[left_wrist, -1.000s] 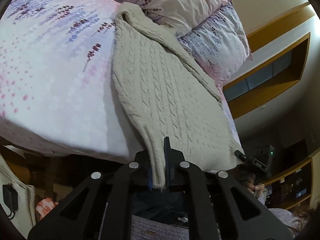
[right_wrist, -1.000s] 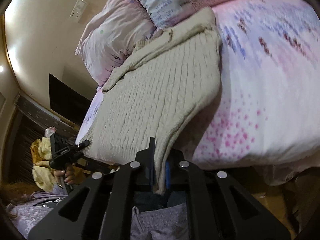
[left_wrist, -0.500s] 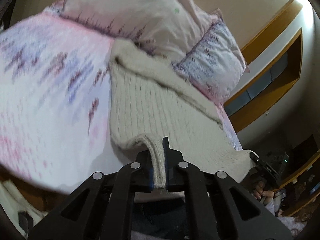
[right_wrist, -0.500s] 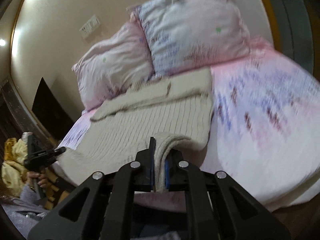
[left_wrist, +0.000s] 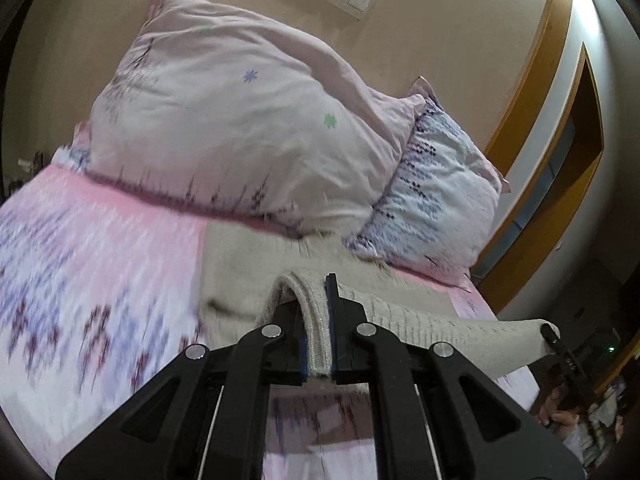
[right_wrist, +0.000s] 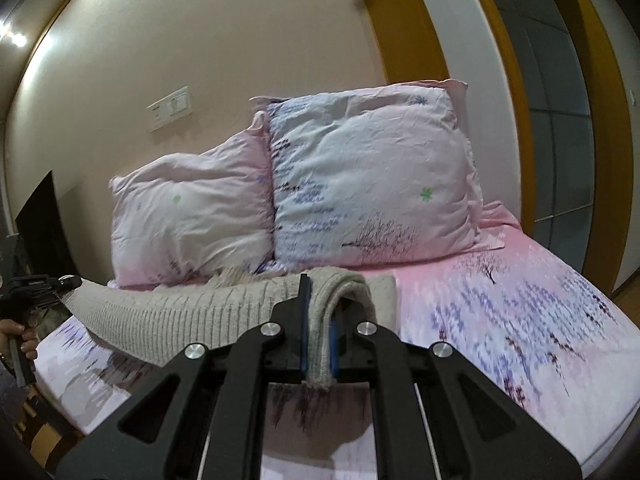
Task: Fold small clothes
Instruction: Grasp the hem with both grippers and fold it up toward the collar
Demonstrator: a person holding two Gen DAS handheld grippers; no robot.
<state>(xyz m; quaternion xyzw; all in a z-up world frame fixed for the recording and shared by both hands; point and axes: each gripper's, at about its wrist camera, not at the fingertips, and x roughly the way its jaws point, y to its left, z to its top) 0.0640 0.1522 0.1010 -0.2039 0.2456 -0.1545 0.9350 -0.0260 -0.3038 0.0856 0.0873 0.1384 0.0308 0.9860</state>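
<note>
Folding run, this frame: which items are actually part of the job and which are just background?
In the job:
- beige knit sweater, hem lifted off the bed
- left tongs, shut on one hem corner
- right tongs, shut on the other
- bed, the folding surface

Just there:
- two pillows
- wall switch plate
- wooden door frame

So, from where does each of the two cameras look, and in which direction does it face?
Left wrist: sits on the left claw, faces the pillows and wall across the bed; its own fingers pinch the knit sweater, and the right claw shows at far right.
Right wrist: sits on the right claw, faces the same pillows; its fingers pinch the sweater, with the left claw at far left.
Shared: sweater, pillows, bed, wall switches.
</note>
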